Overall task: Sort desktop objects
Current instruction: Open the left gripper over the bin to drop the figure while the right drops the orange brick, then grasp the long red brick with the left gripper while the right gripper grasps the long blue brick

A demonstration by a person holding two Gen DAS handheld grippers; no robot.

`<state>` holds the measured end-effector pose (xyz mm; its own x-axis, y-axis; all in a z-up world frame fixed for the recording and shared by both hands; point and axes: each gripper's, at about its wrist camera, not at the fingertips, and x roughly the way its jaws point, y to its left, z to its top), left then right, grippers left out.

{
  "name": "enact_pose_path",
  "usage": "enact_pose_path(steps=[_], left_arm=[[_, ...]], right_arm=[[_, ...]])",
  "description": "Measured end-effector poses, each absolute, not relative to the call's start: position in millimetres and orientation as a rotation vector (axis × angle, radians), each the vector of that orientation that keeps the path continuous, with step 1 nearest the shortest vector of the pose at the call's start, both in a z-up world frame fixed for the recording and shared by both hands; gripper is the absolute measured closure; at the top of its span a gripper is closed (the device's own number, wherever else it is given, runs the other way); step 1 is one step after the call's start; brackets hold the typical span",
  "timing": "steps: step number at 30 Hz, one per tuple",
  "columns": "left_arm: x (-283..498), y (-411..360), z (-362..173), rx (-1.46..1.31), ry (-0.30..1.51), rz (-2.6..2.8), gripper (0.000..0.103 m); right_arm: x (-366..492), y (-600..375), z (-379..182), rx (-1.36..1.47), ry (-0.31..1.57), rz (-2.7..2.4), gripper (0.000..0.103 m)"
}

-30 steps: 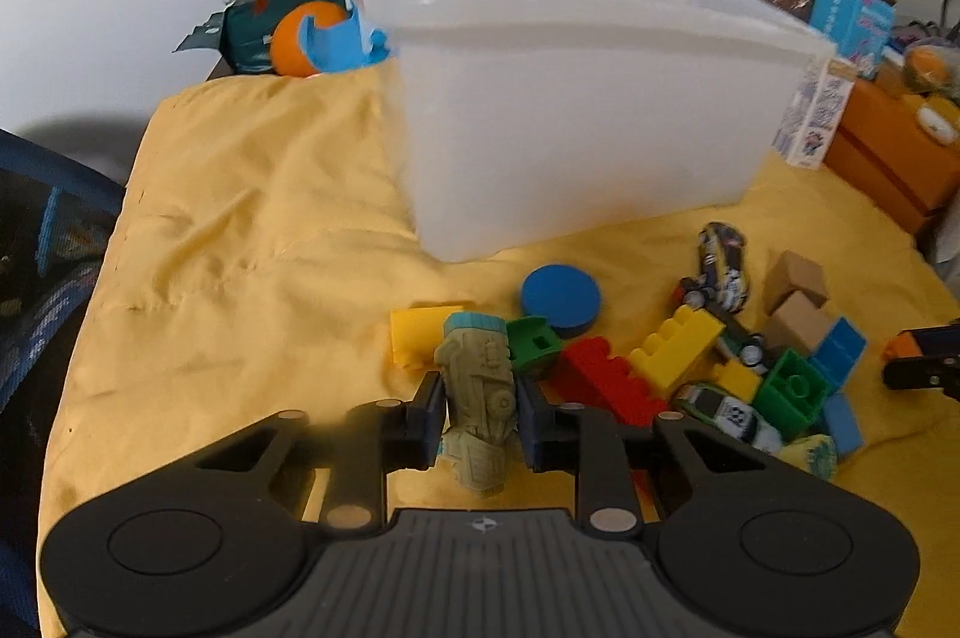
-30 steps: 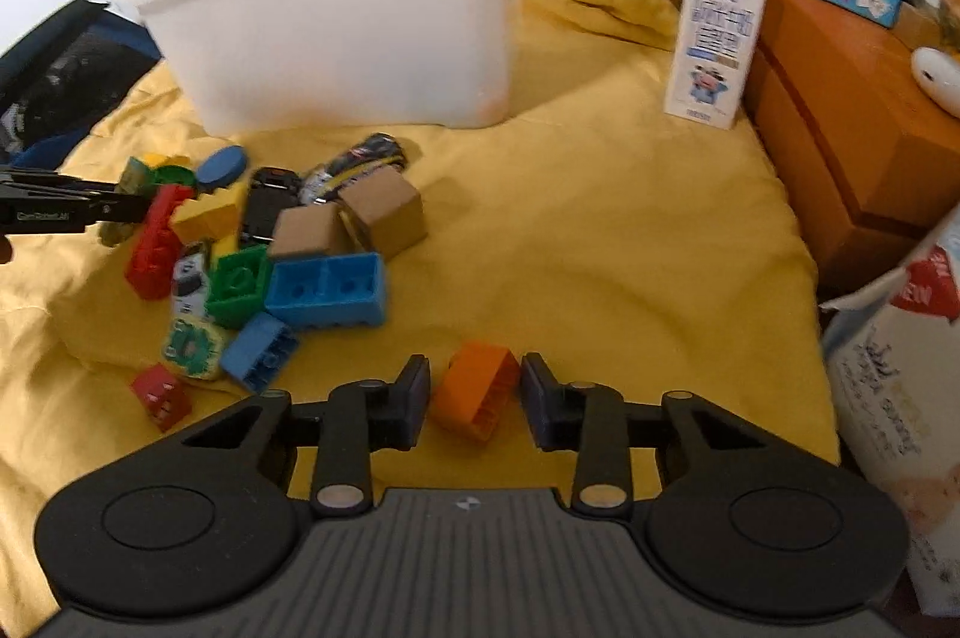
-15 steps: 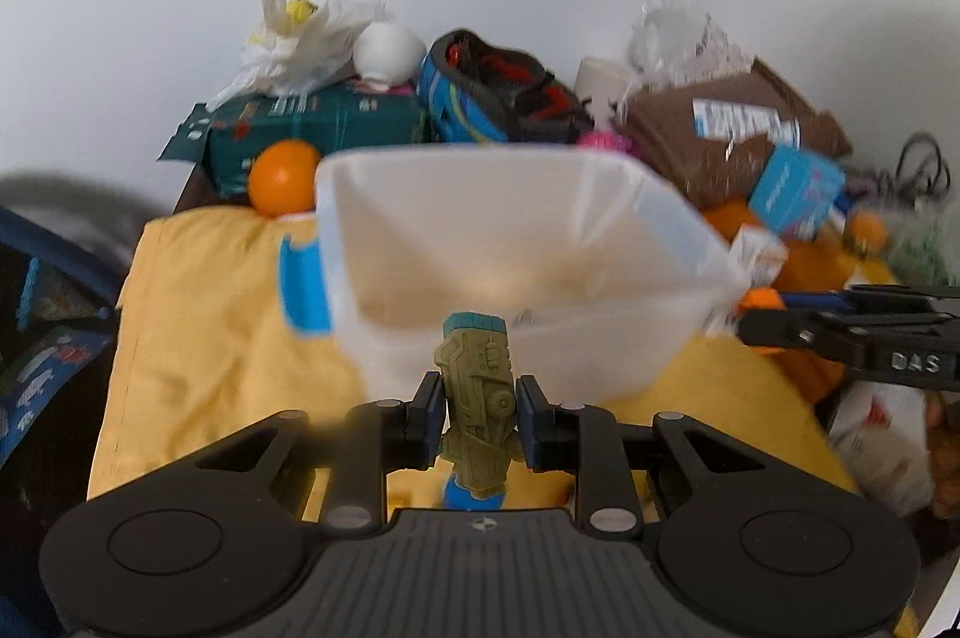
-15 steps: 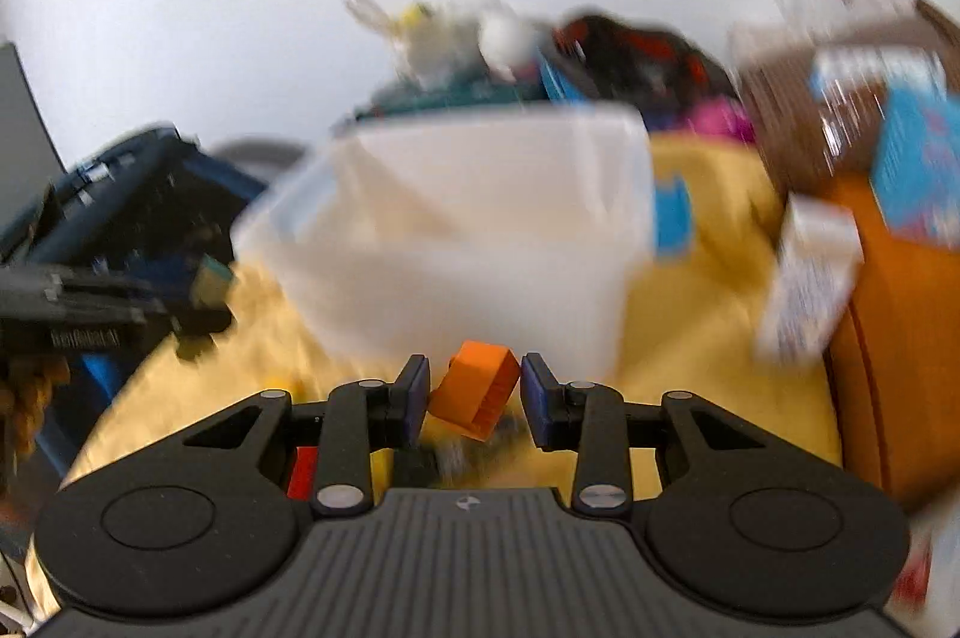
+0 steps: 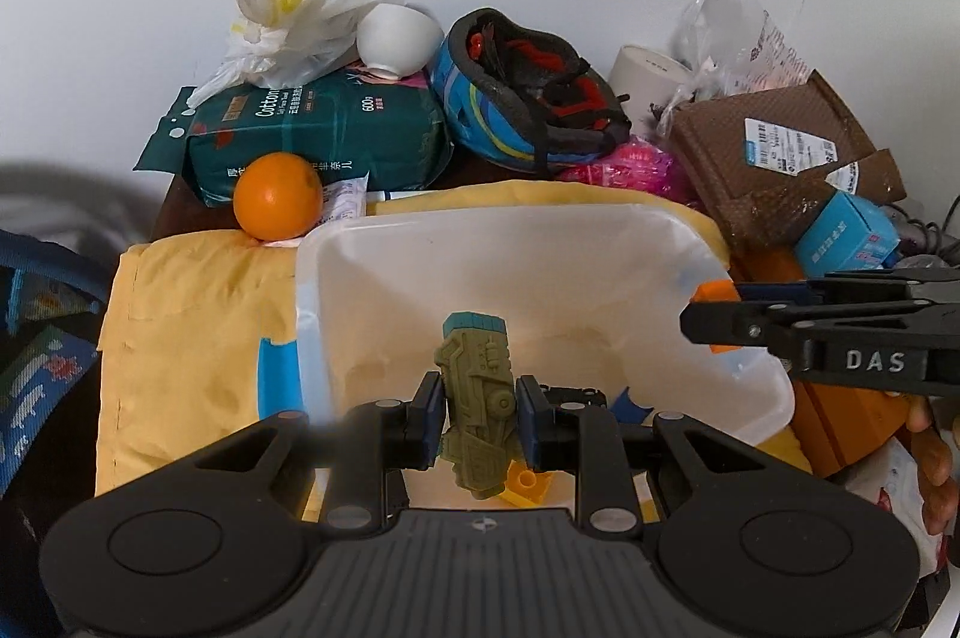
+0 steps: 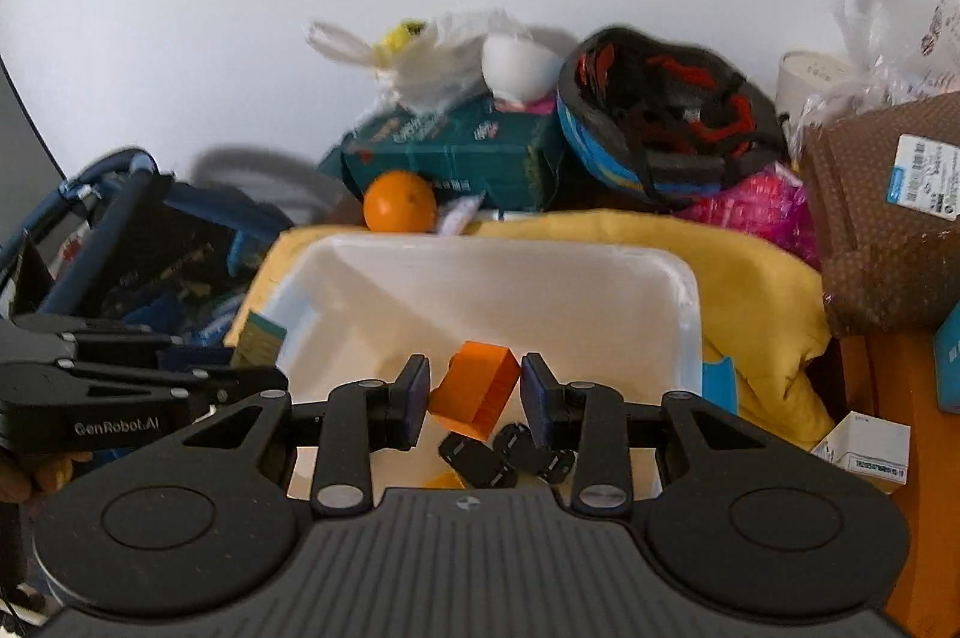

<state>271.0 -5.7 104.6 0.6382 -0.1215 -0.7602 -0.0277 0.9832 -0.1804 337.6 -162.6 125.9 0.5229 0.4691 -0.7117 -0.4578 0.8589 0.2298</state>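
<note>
My left gripper (image 5: 479, 419) is shut on an olive-green toy vehicle (image 5: 477, 407) with a teal end, held over the open white plastic bin (image 5: 312, 314). My right gripper (image 6: 475, 395) is shut on an orange brick (image 6: 475, 389), also held over the bin (image 6: 690, 314). In the left wrist view the right gripper (image 5: 705, 320) comes in from the right over the bin's rim with the orange brick (image 5: 711, 291) in it. In the right wrist view the left gripper (image 6: 252, 374) shows at the left with the toy's teal end (image 6: 261, 341). A yellow brick (image 5: 525, 482) and dark toy cars (image 6: 480, 458) lie in the bin.
The bin stands on a yellow cloth (image 5: 198, 332). Behind it are an orange (image 5: 277, 204), a green tissue pack (image 5: 312, 134), a white bowl (image 5: 399, 38), a blue helmet (image 5: 528, 104), a brown parcel (image 5: 774, 152) and a blue box (image 5: 846, 233). A dark blue bag (image 6: 120, 242) is at the left.
Both grippers have risen from the cloth with their toys and moved over the bin. They now look down into it from above its near rim.
</note>
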Motion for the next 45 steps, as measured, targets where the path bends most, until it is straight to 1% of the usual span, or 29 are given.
enact_pose_path(steps=[6, 8, 9, 10, 11, 12, 16, 19, 22, 25, 27, 30, 33, 35, 36, 38, 42, 43, 44, 45], left_arm=[[277.4, -7.8, 106.8, -0.170, 0.883, -0.059, 0.074], [277.4, -9.1, 107.2, -0.165, 0.873, -0.055, 0.064], [276.4, -9.8, 107.5, -0.161, 0.865, -0.049, 0.048], [273.6, -10.8, 108.3, -0.155, 0.846, -0.034, 0.041], [269.4, -11.6, 108.8, -0.144, 0.825, -0.023, 0.041], [264.6, -12.9, 108.4, -0.130, 0.813, -0.022, 0.041], [226.0, -19.1, 103.7, -0.088, 0.750, -0.036, 0.041], [178.4, -24.2, 83.2, -0.116, 0.718, -0.038, 0.041], [141.5, -33.2, 40.2, -0.140, 0.782, -0.011, 0.041], [127.0, -42.4, -1.6, -0.154, 0.894, 0.005, 0.041], [124.5, -49.1, -16.6, -0.123, 0.914, 0.007, 0.041], [126.6, -56.0, -25.0, -0.092, 0.908, -0.003, 0.041], [135.8, -63.3, -29.7, -0.044, 0.914, -0.018, 0.044], [138.6, -63.9, -32.0, -0.029, 0.908, -0.017, 0.049], [139.6, -65.6, -33.3, -0.025, 0.906, -0.022, 0.052], [141.6, -70.0, -36.8, -0.010, 0.913, -0.026, 0.055], [145.8, -69.3, -44.9, -0.028, 0.942, -0.021, 0.055], [145.0, -68.8, -46.0, -0.030, 0.939, -0.023, 0.061], [144.3, -68.9, -46.9, -0.022, 0.938, -0.035, 0.066], [142.6, -69.3, -47.1, -0.011, 0.934, -0.046, 0.065]], right_arm=[[348.5, -157.6, 120.2, -0.012, 0.893, 0.547, 0.066], [349.9, -155.4, 119.4, -0.022, 0.899, 0.548, 0.065], [349.9, -154.1, 118.8, -0.031, 0.901, 0.548, 0.064], [351.1, -152.5, 118.6, -0.040, 0.901, 0.547, 0.058], [350.2, -151.9, 118.4, -0.049, 0.897, 0.547, 0.042], [348.6, -152.0, 119.4, -0.049, 0.883, 0.541, 0.039], [326.5, -159.2, 124.8, -0.053, 0.813, 0.553, 0.039], [285.8, -176.4, 122.8, -0.033, 0.736, 0.591, 0.039], [233.2, -186.3, 92.6, -0.055, 0.734, 0.584, 0.038], [190.5, -188.2, 39.7, -0.133, 0.809, 0.535, 0.036], [178.4, -188.1, 15.0, -0.143, 0.868, 0.519, 0.036], [173.8, -184.7, -1.8, -0.136, 0.897, 0.503, 0.036], [176.3, -179.1, -9.5, -0.169, 0.904, 0.488, 0.040], [176.2, -178.2, -15.6, -0.173, 0.921, 0.493, 0.046], [176.7, -178.2, -17.5, -0.182, 0.921, 0.492, 0.046], [174.7, -182.5, -19.5, -0.183, 0.915, 0.481, 0.046], [180.2, -180.4, -25.5, -0.185, 0.919, 0.470, 0.046], [182.2, -179.3, -27.4, -0.190, 0.921, 0.472, 0.046], [184.4, -178.3, -30.3, -0.197, 0.935, 0.479, 0.050], [185.7, -178.6, -32.3, -0.193, 0.945, 0.484, 0.050]])
